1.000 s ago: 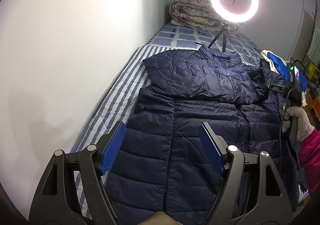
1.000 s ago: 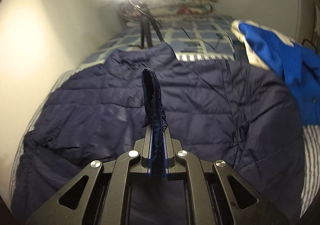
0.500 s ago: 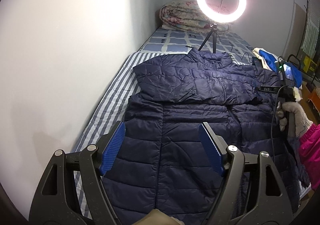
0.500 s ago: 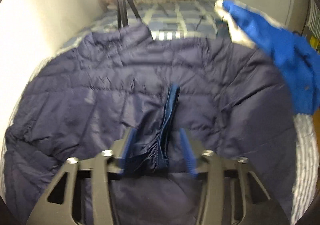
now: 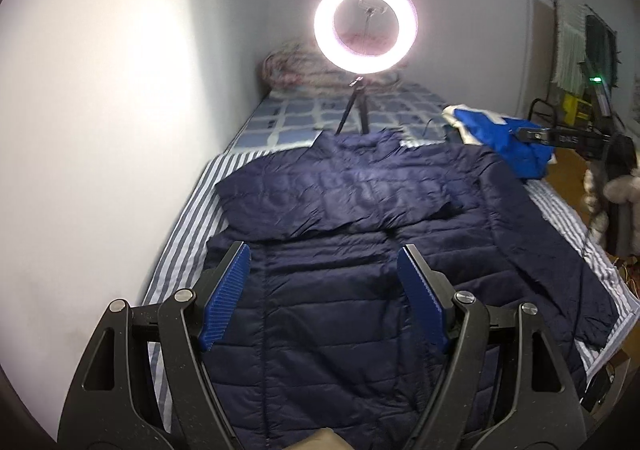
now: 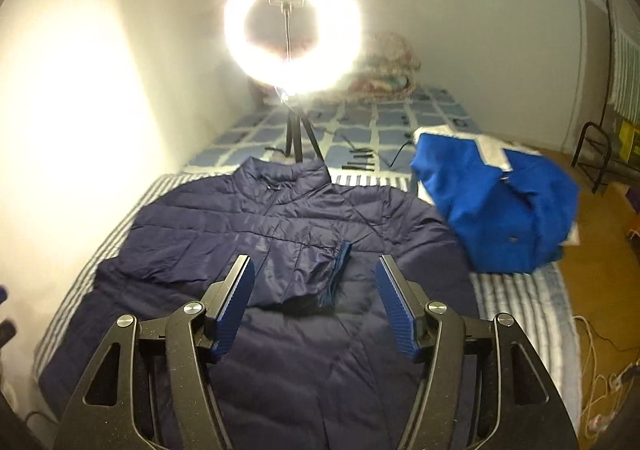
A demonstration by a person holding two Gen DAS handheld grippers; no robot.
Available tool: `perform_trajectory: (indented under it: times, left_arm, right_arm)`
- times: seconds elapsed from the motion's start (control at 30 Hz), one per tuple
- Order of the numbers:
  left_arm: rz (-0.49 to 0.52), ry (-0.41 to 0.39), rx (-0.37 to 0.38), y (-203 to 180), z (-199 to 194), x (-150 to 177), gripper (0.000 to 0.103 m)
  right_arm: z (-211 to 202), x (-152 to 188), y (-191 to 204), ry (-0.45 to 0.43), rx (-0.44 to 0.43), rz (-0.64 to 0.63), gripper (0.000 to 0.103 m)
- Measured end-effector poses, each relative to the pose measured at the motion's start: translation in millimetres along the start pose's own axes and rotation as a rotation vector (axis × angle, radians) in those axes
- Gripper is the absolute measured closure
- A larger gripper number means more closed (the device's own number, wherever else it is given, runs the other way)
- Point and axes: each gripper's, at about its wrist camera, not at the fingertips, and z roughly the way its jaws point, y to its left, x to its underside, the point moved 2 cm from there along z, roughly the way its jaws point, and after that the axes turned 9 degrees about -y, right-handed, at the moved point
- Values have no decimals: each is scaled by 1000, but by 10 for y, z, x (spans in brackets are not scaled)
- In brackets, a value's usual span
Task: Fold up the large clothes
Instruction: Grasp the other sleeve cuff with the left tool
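Note:
A dark navy puffer jacket (image 5: pixel 360 290) lies flat on the striped bed, collar toward the ring light; it also shows in the right wrist view (image 6: pixel 280 350). One sleeve (image 5: pixel 332 198) is folded across the chest, and its cuff (image 6: pixel 338 270) lies just beyond the right fingertips. The other sleeve (image 5: pixel 540 250) stretches along the bed's right edge. My left gripper (image 5: pixel 323 266) is open and empty above the jacket's lower body. My right gripper (image 6: pixel 314 274) is open and empty above the folded sleeve. It shows in the left wrist view (image 5: pixel 532 135) at the far right, raised.
A ring light on a tripod (image 5: pixel 365 30) stands on the bed beyond the collar. A blue and white garment (image 6: pixel 496 210) lies at the bed's right side. A rolled quilt (image 5: pixel 296 66) is at the head. A wall runs along the left. Cables (image 6: pixel 596 350) lie on the floor.
My right gripper opened and let go of the sleeve cuff, which now lies across the jacket's chest. Both grippers pulled back and up from the jacket.

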Motion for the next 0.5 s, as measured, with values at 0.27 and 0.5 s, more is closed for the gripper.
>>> perform_trajectory:
  times: [0.27,0.5]
  left_arm:
    - [55,-32,174,-578,-113,-7,25]
    - [113,38,352,-1257,-66,180,25]
  right_arm:
    - [-978,178,-51,22,63,-17,40]
    - [-1700,707,-270,71,189,43,35]
